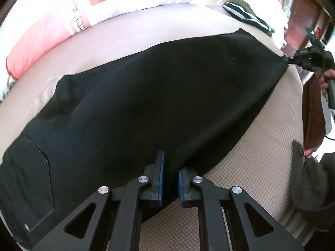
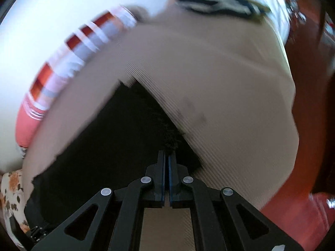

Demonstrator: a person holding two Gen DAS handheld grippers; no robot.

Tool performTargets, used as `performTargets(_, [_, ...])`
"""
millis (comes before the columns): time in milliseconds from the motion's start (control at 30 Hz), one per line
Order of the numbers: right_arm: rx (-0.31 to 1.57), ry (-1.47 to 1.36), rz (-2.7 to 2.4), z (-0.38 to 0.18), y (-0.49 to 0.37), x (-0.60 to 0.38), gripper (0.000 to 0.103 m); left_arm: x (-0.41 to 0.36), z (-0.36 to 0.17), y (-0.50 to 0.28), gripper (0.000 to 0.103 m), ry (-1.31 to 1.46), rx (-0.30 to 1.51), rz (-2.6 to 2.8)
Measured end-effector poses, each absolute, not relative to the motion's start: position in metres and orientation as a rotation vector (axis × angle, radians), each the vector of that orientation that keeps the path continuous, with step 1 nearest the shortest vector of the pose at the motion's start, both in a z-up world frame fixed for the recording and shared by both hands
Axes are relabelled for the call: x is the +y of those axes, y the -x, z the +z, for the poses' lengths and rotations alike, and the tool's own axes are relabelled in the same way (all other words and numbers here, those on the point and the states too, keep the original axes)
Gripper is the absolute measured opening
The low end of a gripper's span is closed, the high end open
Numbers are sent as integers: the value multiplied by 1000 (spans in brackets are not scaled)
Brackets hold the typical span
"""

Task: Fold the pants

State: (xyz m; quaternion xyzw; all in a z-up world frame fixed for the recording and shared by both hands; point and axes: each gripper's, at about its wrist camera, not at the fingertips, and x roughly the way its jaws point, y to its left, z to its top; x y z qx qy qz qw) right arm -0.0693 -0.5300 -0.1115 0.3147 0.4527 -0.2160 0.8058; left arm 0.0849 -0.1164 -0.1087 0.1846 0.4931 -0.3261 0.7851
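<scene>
Black pants [image 1: 146, 96] lie spread across a beige textured bed surface [image 1: 251, 167], with a back pocket [image 1: 27, 188] at the lower left. My left gripper [image 1: 170, 167] sits at the near edge of the pants, its blue pads pinching a fold of the fabric with a small gap. My right gripper [image 2: 166, 156] is shut on the far corner of the pants [image 2: 115, 146]. It also shows in the left wrist view [image 1: 285, 59], gripping that corner at the bed's right side.
A pink, white and red-checked pillow [image 1: 62, 25] lies at the far left. A striped dark garment [image 1: 247, 14] lies at the far right of the bed. Red-brown floor [image 2: 314, 125] lies beyond the bed's right edge.
</scene>
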Motion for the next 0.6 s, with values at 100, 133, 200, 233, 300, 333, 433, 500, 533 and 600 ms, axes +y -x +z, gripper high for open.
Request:
performTargets(100, [960, -674, -471, -121, 80, -533, 1, -117, -109, -83, 14, -410, 1064, -707])
performTargets(133, [961, -671, -476, -119, 80, -533, 1, -117, -108, -83, 15, -405, 1074, -704])
performTargets(200, [953, -646, -478, -111, 80, -531, 1, -116, -107, -84, 18, -397, 1082, -702])
performTargets(233, [948, -633, -479, -108, 80, -530, 1, -114, -107, -85, 21, -389, 1087, -702])
performTargets(300, [944, -640, -486, -109, 83, -533, 1, -112, -108, -84, 28, -376, 1095, -696])
performTargets(333, [961, -639, -490, -114, 83, -534, 1, -108, -107, -85, 33, -357, 1108, -693])
performTargets(433, [963, -681, -490, -123, 83, -534, 1, -94, -103, -88, 56, -308, 1143, -699])
performTargets(500, [964, -723, -485, -125, 79, -536, 1, -82, -98, -91, 66, -276, 1147, -686])
performTargets(533, [961, -737, -480, -125, 80, -537, 1, -75, -95, -93, 66, -250, 1149, -685])
performTargets(600, [966, -738, -476, -125, 80, -536, 4, -62, -89, -95, 66, -193, 1157, -700])
